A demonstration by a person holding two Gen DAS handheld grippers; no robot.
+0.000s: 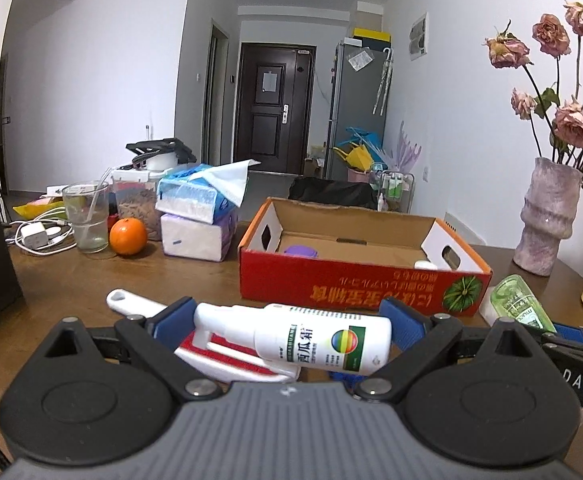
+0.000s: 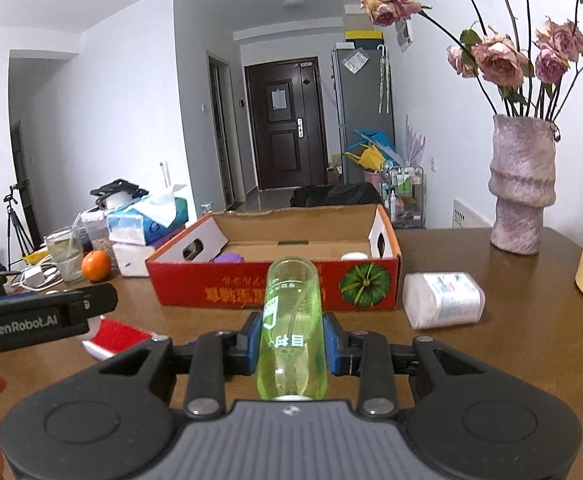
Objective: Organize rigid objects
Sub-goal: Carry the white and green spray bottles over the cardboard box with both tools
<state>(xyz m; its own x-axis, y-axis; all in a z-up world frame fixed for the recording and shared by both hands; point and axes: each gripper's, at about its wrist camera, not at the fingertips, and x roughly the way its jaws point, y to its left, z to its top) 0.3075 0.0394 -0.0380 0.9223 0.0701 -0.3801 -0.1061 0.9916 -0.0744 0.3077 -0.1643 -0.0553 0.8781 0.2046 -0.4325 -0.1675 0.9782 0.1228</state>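
Green bottle clamped lengthwise in right gripper, white spray bottle crosswise in left gripper; may snag red box wall ahead.

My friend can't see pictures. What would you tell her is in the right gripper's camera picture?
The right gripper is shut on a clear green bottle, held above a brown table and pointing at an open red cardboard box. A white container lies beside the box, with a vase of dried pink roses behind it.
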